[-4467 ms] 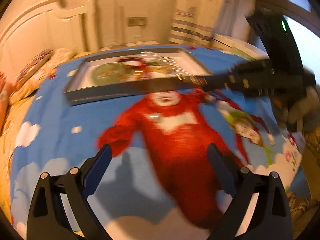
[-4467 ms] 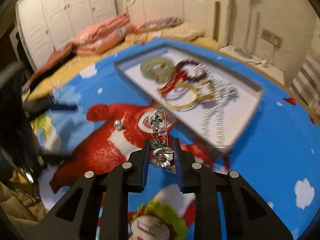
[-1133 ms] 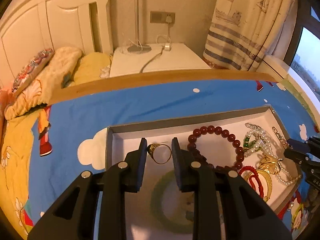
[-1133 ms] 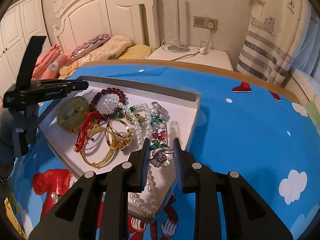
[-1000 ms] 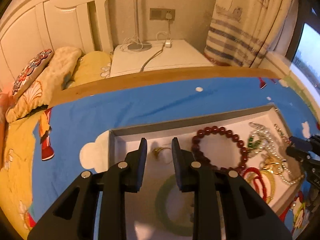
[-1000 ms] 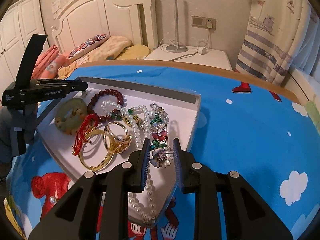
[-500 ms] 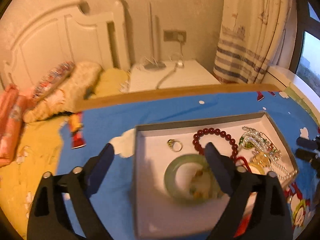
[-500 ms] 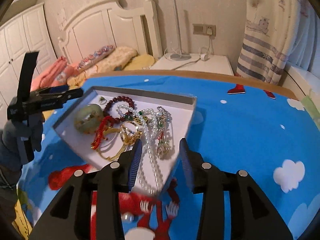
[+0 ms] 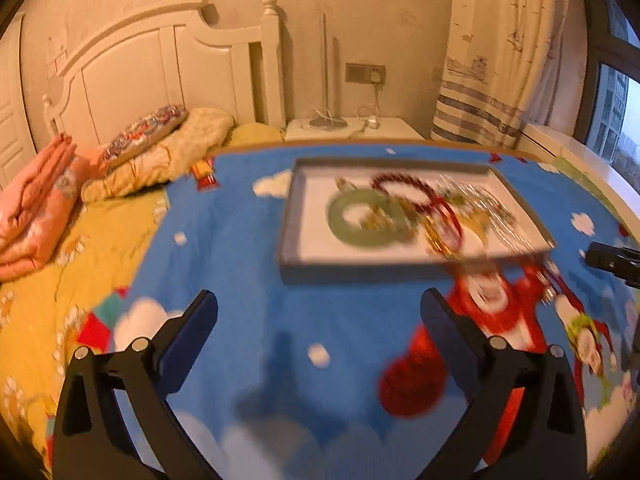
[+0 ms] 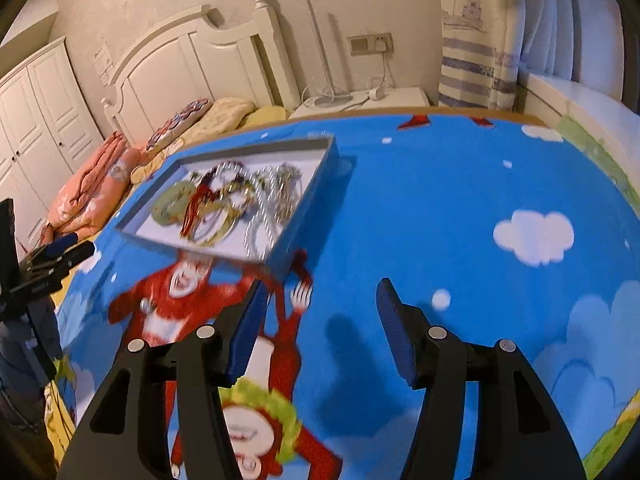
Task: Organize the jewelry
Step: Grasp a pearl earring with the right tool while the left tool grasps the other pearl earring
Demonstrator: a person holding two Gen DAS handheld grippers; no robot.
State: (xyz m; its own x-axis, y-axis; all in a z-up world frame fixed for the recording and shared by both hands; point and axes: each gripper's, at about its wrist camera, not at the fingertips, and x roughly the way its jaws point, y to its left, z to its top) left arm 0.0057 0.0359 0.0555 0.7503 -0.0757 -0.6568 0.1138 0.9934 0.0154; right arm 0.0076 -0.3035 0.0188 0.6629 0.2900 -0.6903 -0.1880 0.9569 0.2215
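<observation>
Holding nothing on either side: left claw (image 9: 318,312) has its jaws spread wide over the blue bedspread (image 9: 248,288), and nothing sits between the blue pads. Right claw (image 10: 318,300) is also well open and empty, though its gap is narrower than the left's.

Both claws hang above the bed, short of the tray (image 9: 298,216), with bare printed fabric under them. The tray sits further up the bed toward the headboard (image 9: 160,80), apart from both claws. The left claw also shows at the left edge of the right wrist view (image 10: 52,256), off to the side of the tray.

Tray contents, as far as the motion blur allows:
- green bangle (image 9: 364,218) lying flat, left of middle
- dark red bead bracelet (image 9: 404,184) just behind it
- red cord piece and gold bangle (image 10: 224,216) overlapping in the middle
- pearl strand (image 10: 260,216) and other small metallic pieces toward the right side, running to the near edge; I can't separate the items

Progress, my read: most of the jewelry is already in the tray, heaped rather than sorted. One small silvery item (image 10: 145,306) lies on the bedspread on the red cartoon figure, outside the tray; it looks like a loose bead or earring, too small to tell. Another glint sits near the tray's right corner in the left view, too blurred to call.

What's left, likely: pick up that stray and drop it in the tray. Untangling the pile may also be needed.
</observation>
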